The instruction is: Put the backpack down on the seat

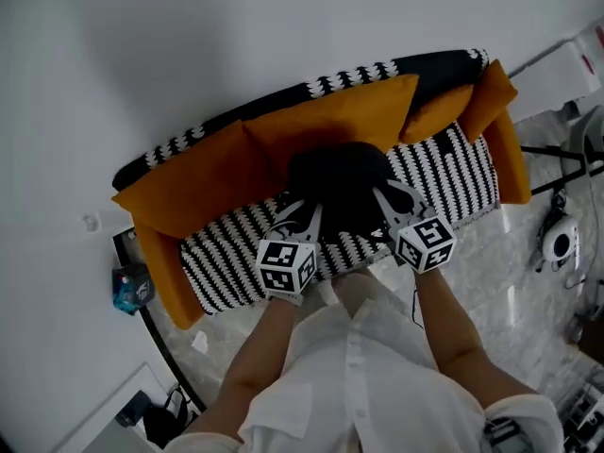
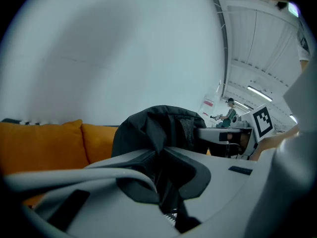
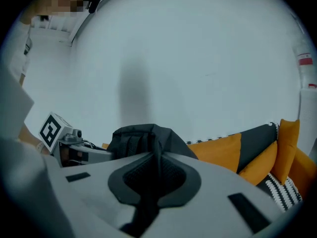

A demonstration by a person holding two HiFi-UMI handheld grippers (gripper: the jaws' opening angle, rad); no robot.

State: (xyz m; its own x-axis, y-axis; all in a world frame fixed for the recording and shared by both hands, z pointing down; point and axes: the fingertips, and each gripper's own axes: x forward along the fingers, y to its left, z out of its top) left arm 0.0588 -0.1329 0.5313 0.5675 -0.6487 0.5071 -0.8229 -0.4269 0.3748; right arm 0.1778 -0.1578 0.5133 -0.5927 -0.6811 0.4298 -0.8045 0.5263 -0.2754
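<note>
The sofa (image 1: 166, 264) fills the middle of the head view. Its black-and-white striped seat (image 1: 226, 270) runs from lower left towards the right, and orange cushions (image 1: 330, 121) are propped along the back. The black backpack (image 1: 340, 182) is dead centre, over the seat and up against those cushions. Whether its base bears on the striped cover, I cannot tell. The left gripper (image 1: 304, 217) and right gripper (image 1: 389, 201) each have their jaws closed tight on dark fabric at the bag's top, one on either side. I'd say the lowering is nearly done. What's left is to settle the bag and let go with both.
</note>
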